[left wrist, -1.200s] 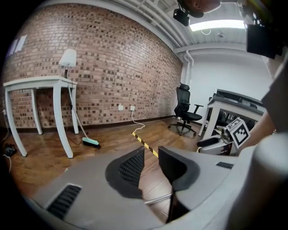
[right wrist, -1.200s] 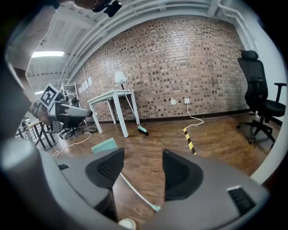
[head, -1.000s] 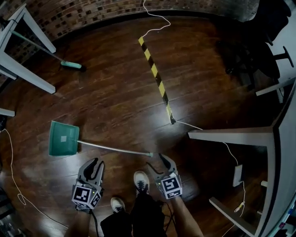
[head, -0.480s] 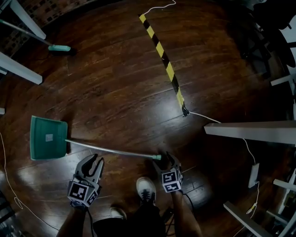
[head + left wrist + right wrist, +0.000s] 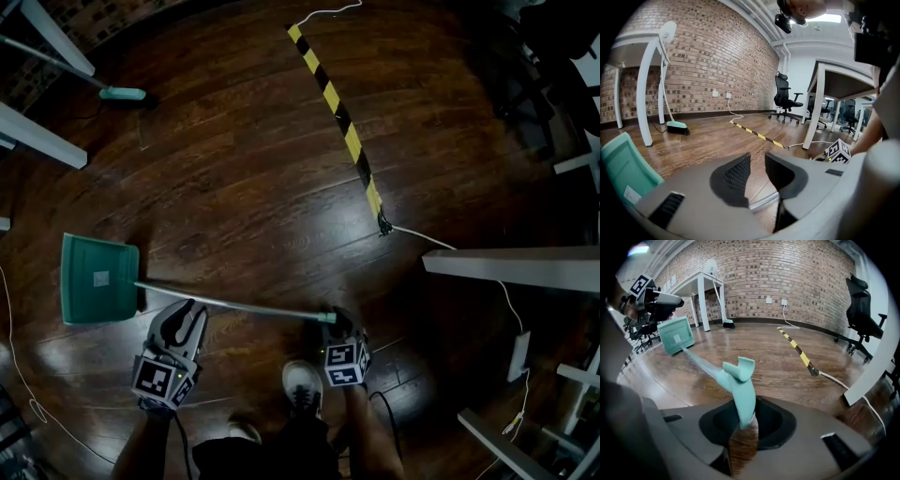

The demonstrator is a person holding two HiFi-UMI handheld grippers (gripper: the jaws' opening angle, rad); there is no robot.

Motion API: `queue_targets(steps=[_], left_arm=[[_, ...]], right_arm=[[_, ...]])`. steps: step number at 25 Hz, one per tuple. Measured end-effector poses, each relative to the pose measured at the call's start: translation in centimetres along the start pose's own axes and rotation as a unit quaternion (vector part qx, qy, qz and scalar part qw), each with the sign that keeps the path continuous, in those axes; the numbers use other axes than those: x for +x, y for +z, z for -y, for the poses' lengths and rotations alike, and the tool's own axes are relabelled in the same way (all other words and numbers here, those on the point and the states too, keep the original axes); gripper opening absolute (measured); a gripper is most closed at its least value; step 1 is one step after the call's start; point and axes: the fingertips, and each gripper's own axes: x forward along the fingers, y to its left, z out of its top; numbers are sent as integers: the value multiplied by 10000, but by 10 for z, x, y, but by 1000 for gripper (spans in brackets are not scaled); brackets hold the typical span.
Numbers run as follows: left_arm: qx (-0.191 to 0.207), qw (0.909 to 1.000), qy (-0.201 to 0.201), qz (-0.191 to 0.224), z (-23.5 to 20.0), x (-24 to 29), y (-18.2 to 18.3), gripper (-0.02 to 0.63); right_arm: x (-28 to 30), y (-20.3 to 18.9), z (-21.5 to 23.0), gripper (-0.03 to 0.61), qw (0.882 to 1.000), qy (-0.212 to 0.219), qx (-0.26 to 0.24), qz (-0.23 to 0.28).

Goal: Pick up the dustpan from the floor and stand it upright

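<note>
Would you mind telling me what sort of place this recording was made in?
Probably an open-plan office or shared workspace: a wheeled office chair stands among white desks, with a brick wall carrying sockets along one side and a dark wood floor throughout.

Glossy dark wood floor (image 5: 234,187) mirrors the lights beneath a matt teal plastic dustpan (image 5: 94,278) with smooth, shiny metal shaft (image 5: 234,307); rough brick wall (image 5: 797,273) far behind.

Head view looks steeply down; low gripper views share the dustpan (image 5: 97,278)
</note>
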Motion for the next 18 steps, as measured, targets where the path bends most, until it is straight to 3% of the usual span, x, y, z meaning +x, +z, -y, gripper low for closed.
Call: queue_targets(steps=[8,14,18], left_arm=[[-296,9995,64,133,-6,-37,52,110],[-280,9995,24,119,-2,-84,118,110],[-445,9989,71,140,-1,-122,164,110]], right_arm=[[-60,89,6,78,9985,-162,47,521],[-142,176,16,87,9945,-742,-283,687],[-190,210,19,91,9919,-1093,-383,519]])
